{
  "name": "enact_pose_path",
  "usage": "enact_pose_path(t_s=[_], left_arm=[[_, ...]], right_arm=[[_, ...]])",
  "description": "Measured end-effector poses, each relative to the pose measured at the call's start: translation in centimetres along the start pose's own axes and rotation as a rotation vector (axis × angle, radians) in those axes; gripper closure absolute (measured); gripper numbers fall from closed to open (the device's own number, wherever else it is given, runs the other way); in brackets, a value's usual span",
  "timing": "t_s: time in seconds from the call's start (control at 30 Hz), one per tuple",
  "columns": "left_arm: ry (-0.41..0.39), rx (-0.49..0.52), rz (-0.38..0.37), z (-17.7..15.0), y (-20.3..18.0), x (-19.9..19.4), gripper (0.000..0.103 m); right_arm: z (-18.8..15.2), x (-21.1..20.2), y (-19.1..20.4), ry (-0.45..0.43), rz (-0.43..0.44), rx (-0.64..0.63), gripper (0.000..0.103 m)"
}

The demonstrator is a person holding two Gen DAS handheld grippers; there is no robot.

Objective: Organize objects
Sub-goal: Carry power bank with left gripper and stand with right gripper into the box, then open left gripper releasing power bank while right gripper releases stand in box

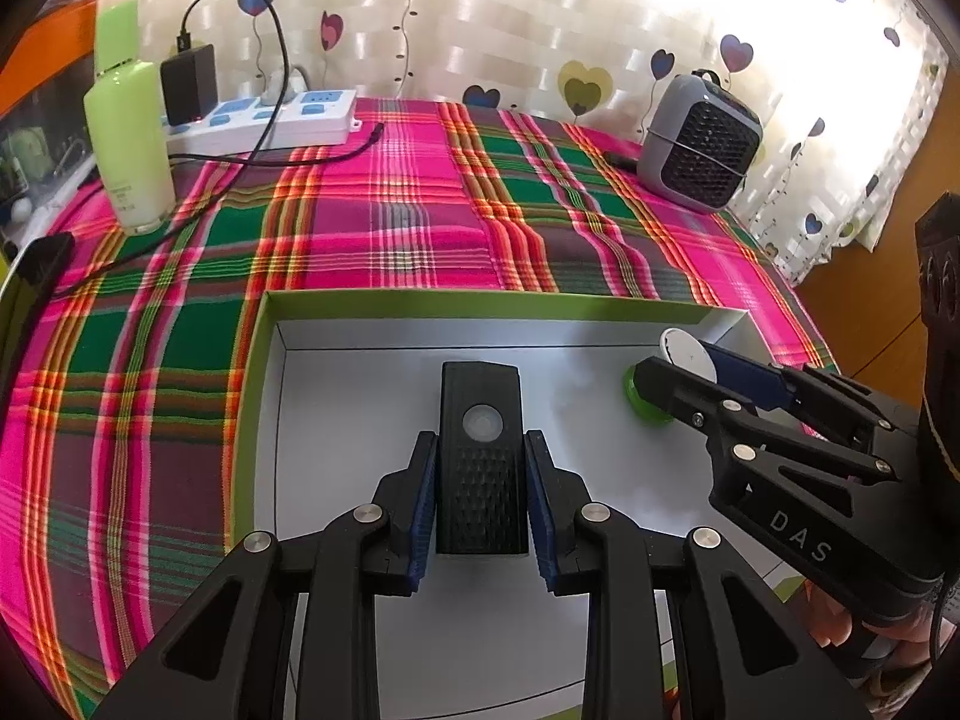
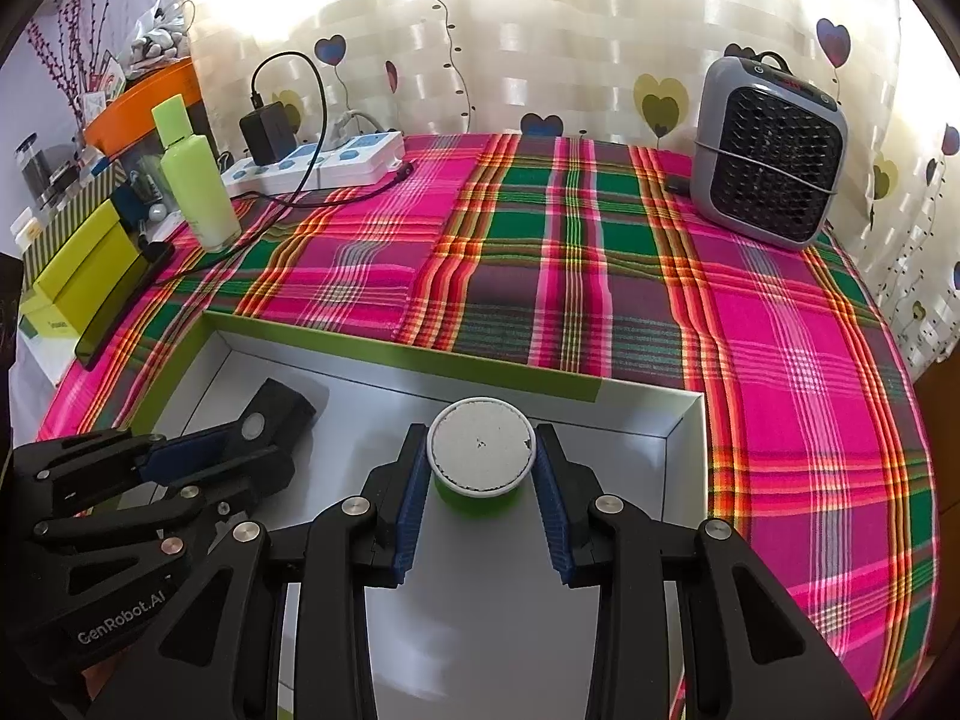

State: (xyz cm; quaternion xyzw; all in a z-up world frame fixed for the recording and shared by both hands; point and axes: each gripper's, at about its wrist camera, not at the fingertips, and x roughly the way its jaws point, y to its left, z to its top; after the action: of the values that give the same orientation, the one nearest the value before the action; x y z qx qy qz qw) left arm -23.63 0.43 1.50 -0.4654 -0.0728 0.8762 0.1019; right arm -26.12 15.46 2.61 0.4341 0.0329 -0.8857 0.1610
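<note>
left gripper (image 1: 480,474) is clamped on a black rectangular device (image 1: 480,438) inside the green-rimmed white box (image 1: 480,304); right gripper (image 2: 480,468) grips a green white-topped container (image 2: 480,453) there.

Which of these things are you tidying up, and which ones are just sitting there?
Being tidied:
- black device, held in the left gripper
- green container, held in the right gripper
- box that both are over

Just sitting there:
- green bottle
- power strip
- grey heater
</note>
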Motion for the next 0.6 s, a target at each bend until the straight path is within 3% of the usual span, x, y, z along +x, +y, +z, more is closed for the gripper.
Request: enact_pose_path(t_s=[0.33, 0.4, 0.47, 0.6], left_arm=[[0.004, -0.006, 0.0, -0.2, 0.0, -0.2, 0.075], [0.0, -0.005, -0.003, -0.3, 0.0, -0.4, 0.073], [-0.007, -0.005, -0.006, -0.5, -0.1, -0.8, 0.07], [-0.022, -0.002, -0.006, -0.8, -0.2, -1.6, 0.065]], right_arm=[[-0.4, -0.4, -0.3, -0.007, 0.019, 0.026, 0.067], [-0.5, -0.8, -0.3, -0.016, 0.023, 0.031, 0.064], [-0.6, -1.0, -0.2, -0.022, 0.023, 0.031, 0.054], [-1.0, -1.8, -0.1, -0.032, 0.02, 0.037, 0.053]])
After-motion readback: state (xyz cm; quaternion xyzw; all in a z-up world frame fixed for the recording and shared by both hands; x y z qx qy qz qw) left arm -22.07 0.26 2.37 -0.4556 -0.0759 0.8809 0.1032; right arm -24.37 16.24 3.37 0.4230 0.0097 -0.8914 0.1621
